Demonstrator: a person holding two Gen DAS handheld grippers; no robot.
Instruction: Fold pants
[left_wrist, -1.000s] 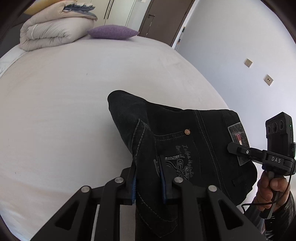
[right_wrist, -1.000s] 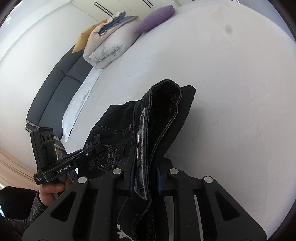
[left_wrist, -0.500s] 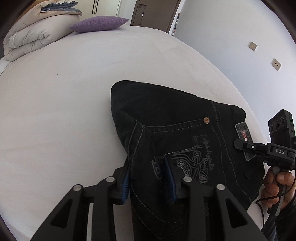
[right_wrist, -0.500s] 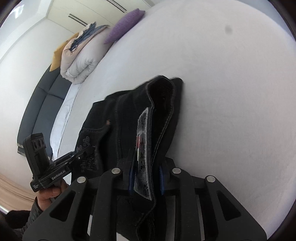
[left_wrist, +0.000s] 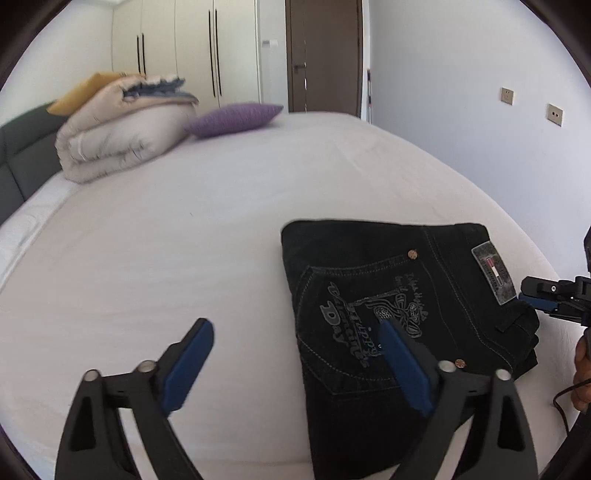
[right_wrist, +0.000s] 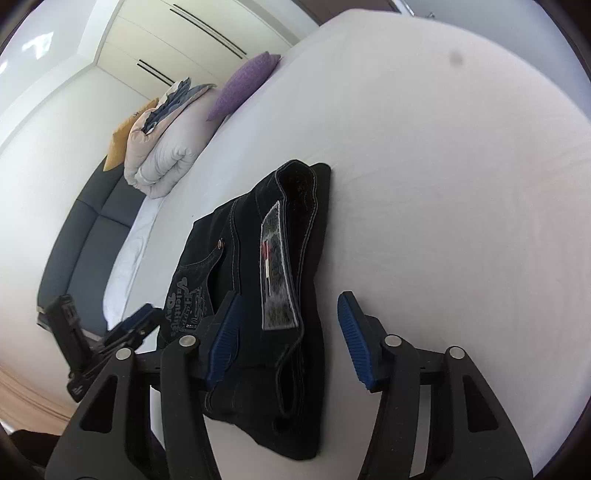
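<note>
The black jeans (left_wrist: 388, 288) lie folded in a compact stack on the white bed, back pocket print and waistband patch facing up. They also show in the right wrist view (right_wrist: 258, 258). My left gripper (left_wrist: 295, 339) is open and empty, its right finger over the pocket print, its left finger over bare sheet. My right gripper (right_wrist: 288, 328) is open and empty, its jaws standing either side of the waistband end of the stack. The right gripper shows at the right edge of the left wrist view (left_wrist: 543, 295).
A folded duvet (left_wrist: 118, 136) with a yellow cushion and a purple pillow (left_wrist: 236, 116) lies at the bed's head. A dark headboard (right_wrist: 85, 236) runs along the left. A wall with sockets stands at the right, wardrobes and a door behind.
Both grippers have opened and let go of the jeans, which now lie flat on the bed. The left gripper has pulled back and tilted up.
</note>
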